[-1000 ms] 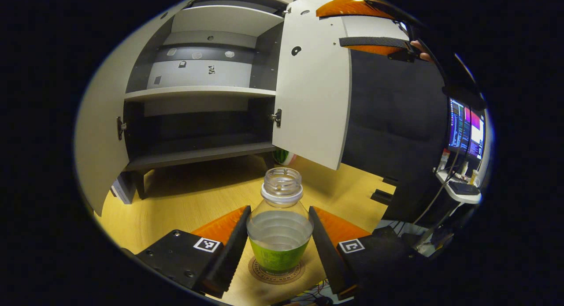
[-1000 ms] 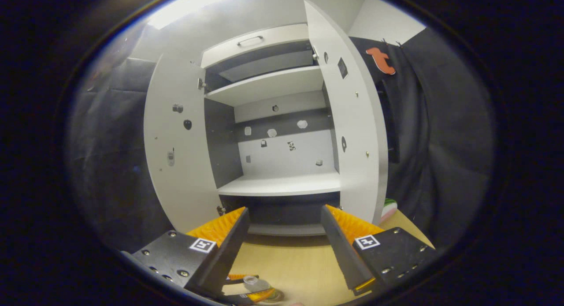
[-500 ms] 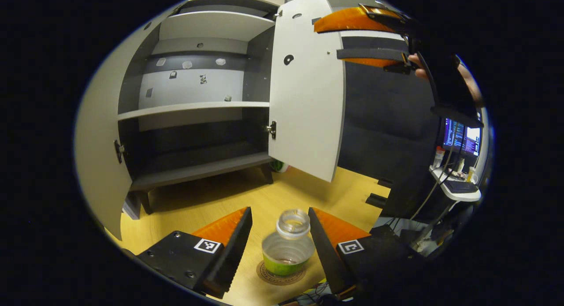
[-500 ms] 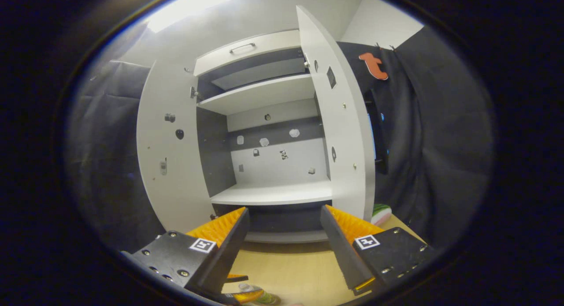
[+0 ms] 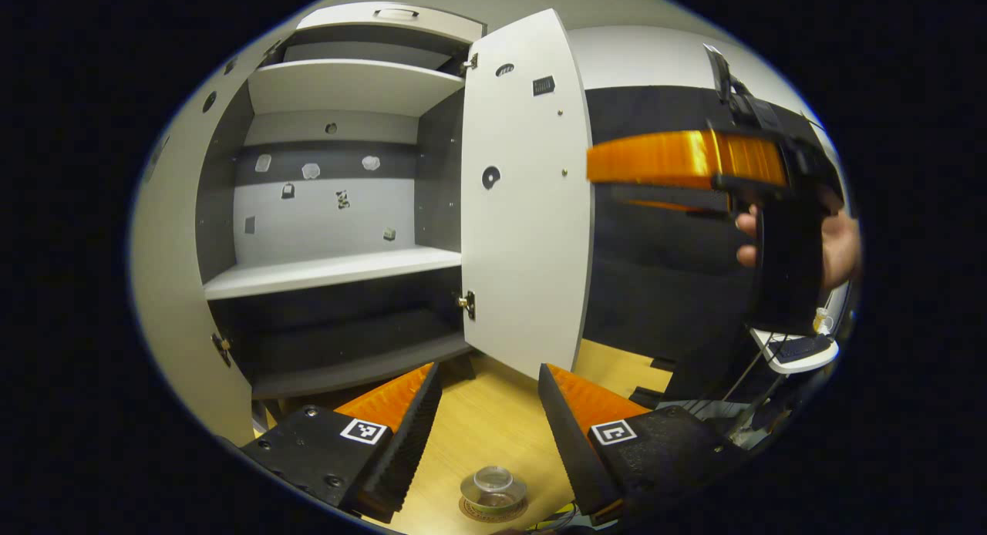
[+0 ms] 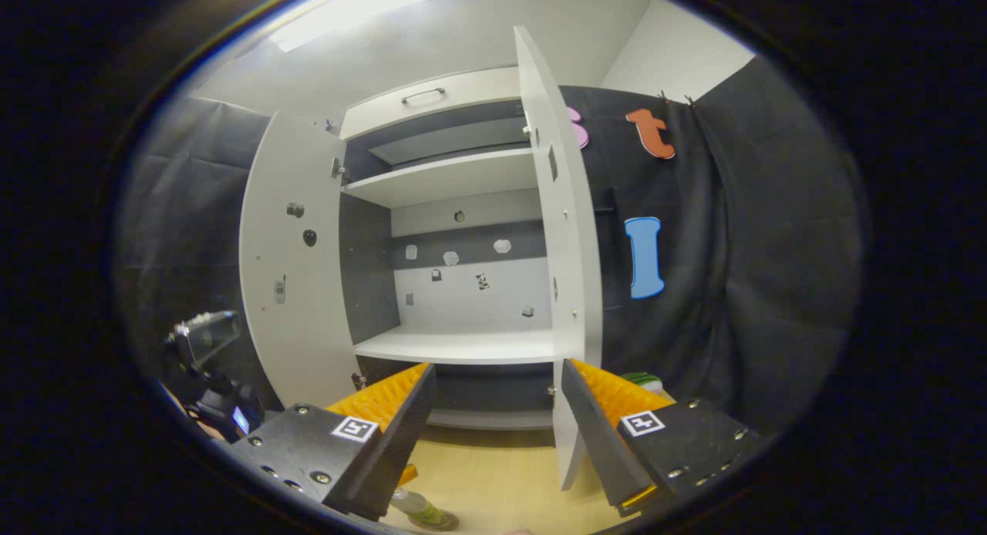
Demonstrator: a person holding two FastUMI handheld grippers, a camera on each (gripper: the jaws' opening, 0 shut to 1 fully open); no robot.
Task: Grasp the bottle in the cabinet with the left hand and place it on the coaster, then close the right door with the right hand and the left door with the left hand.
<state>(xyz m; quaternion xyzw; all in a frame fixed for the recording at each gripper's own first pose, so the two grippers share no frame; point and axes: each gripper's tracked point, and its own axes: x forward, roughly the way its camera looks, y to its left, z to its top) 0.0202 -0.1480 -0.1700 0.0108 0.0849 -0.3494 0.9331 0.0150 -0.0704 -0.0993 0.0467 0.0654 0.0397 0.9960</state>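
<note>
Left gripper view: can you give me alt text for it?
The open left gripper hangs above a bottle standing on a coaster on the wooden table. Beyond, a cabinet stands with both doors open, and a hand holds the right gripper beside the right door.

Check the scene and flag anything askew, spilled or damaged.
Nothing stands out. The bottle stands upright on the coaster without a cap, no spill around it. Both cabinet doors, right door and left door, hang open, undamaged.

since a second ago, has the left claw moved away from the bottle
Yes. The left claw has risen and backed off: in the left gripper view the bottle now sits small and low on its coaster, well clear of the open fingers.
</note>
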